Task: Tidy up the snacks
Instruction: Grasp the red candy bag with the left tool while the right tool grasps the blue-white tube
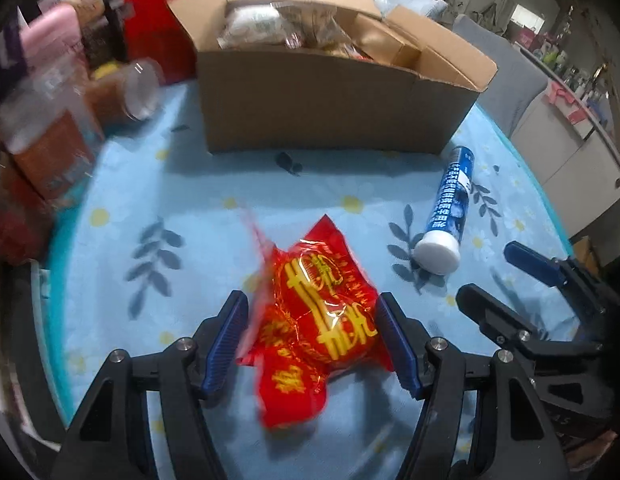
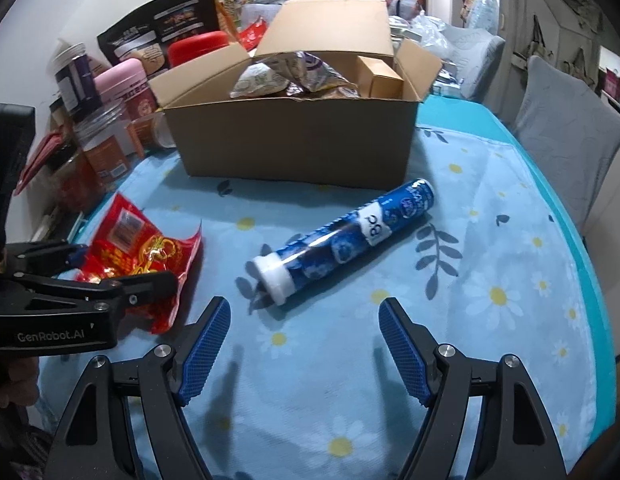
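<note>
Snacks left out on the tablecloth number two, both lying in front of the open brown cardboard box (image 2: pixel 294 140), which already holds several packets.

Nearest the box's front wall on its right side lies a blue printed cylindrical tube with a white cap (image 2: pixel 342 240), on its side, cap end pointing away from the box. The right gripper (image 2: pixel 304 344) hangs short of that cap with its blue-padded fingers spread wide and nothing between them; the tube is apart from both pads.

Further from the box, to its front left, sits a crinkly red foil snack packet with gold lettering (image 1: pixel 322 320). The left gripper (image 1: pixel 310 340) straddles it, one ribbed pad on each side. The right-hand pad looks to touch the wrapper; the left-hand one seems just beside it, so I judge the fingers are still parted rather than clamped, though blur makes contact hard to confirm.

Handling, as a judgement: the packet looks light, soft and slippery, with air and loose contents inside, so it will likely deform and may slide. Taking it across the plump middle, not the flat sealed edges, seems safest. The tube appears stiff and smooth and could roll; gripping across its body near the middle should hold it steady.
</note>
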Tool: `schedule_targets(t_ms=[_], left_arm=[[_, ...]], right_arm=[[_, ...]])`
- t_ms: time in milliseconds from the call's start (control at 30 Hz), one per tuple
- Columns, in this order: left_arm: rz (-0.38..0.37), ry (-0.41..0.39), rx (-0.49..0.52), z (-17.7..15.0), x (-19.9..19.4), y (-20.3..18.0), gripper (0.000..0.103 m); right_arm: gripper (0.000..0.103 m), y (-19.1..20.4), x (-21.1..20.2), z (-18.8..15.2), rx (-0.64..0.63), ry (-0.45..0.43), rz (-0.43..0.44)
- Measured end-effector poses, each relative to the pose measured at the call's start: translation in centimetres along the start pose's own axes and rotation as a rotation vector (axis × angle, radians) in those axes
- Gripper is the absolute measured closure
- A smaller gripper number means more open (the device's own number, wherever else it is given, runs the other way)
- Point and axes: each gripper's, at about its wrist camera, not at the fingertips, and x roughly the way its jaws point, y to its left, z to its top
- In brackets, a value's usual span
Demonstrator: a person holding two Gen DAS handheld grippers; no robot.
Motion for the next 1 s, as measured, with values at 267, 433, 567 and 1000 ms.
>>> schedule_targets(t_ms=[267,433,567,1000], left_arm=[[0.088,-0.038,0.071,-0.1,1.3,-1.6,0.035],[0.098,-0.056,0.103,-0.4,1.1,-1.9,0.059],[0.071,-0.056,0.084,0.4,0.9,-0.1,0.065],[0.152,-0.109,0.094,-0.2,-0.3,2.7,0.065]], right_arm=[[0.026,-2.0,1.0,0.8,0.076,0.010,-0.020],[0.025,-2.6,1.5,2.1,0.109,0.000,-0.021],[0.025,-2.8,2.5,3.4,0.141,0.001,-0.031],[0.048,-2.5,5.5,3.5,0.121,0.052,-0.160]])
